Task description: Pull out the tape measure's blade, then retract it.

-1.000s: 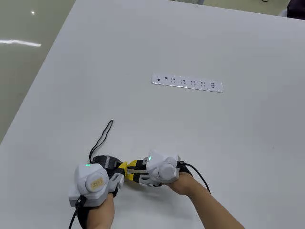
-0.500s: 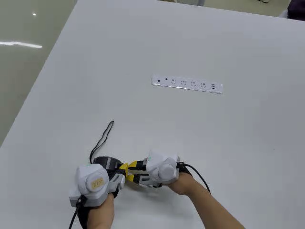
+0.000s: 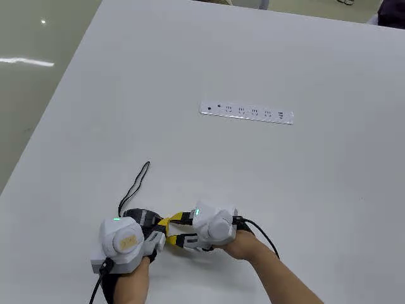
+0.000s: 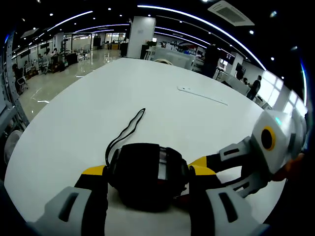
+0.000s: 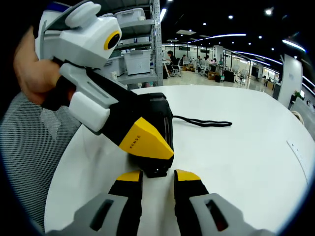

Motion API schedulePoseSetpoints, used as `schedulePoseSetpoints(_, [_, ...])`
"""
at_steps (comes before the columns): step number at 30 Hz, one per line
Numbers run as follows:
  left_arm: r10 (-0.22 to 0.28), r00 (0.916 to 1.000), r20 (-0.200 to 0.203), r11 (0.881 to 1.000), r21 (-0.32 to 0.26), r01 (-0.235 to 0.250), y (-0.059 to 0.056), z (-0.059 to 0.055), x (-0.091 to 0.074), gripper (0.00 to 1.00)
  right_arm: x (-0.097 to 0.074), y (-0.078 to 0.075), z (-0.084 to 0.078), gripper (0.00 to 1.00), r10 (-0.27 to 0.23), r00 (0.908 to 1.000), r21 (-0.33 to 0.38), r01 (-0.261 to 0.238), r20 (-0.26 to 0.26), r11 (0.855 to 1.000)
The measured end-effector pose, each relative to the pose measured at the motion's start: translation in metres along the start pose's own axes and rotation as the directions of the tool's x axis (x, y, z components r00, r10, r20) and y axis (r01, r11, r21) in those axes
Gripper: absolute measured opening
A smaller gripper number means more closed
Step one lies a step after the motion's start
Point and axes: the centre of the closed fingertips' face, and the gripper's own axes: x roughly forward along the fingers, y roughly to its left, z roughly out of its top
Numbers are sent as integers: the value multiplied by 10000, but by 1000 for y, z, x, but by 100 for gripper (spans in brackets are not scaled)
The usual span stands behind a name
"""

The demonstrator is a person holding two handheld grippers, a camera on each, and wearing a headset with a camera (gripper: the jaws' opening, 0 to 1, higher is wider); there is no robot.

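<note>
A black tape measure (image 3: 142, 216) lies on the white table, its black wrist strap (image 3: 134, 183) trailing away. My left gripper (image 3: 148, 223) is shut on the case (image 4: 143, 169), one yellow-tipped jaw on each side. My right gripper (image 3: 173, 229) faces it from the right. In the right gripper view its jaws stand slightly apart around the case's front lower corner (image 5: 156, 169), and my right gripper (image 5: 158, 178) is open. No blade shows outside the case. One left finger (image 5: 145, 141) covers part of the case. My right gripper (image 4: 219, 169) enters the left gripper view from the right.
A white power strip (image 3: 247, 112) lies flat further back on the table (image 3: 285, 183), also in the left gripper view (image 4: 202, 95). The table's left edge runs diagonally beside a shiny floor. Shelving and people stand in the far background.
Both grippers and the tape measure stay where they were. The right gripper's jaws look slightly wider apart. The head camera has shifted a little.
</note>
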Motion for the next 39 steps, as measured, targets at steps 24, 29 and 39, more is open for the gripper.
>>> schedulePoseSetpoints(24, [-967,9951,212,9861,1376,929,-6,21,-17,78,-27,-5,7,45,-921,9957,742,910,113,9931])
schedulePoseSetpoints(29, [-1153,9933,74,9811,1574,1127,-7,20,-21,79,-34,-4,8,50,-1218,9924,972,1198,148,9880])
schedulePoseSetpoints(39, [-2105,9776,-49,9511,2300,2059,-15,19,-29,84,-53,2,7,59,-1768,9842,1333,1738,111,9757])
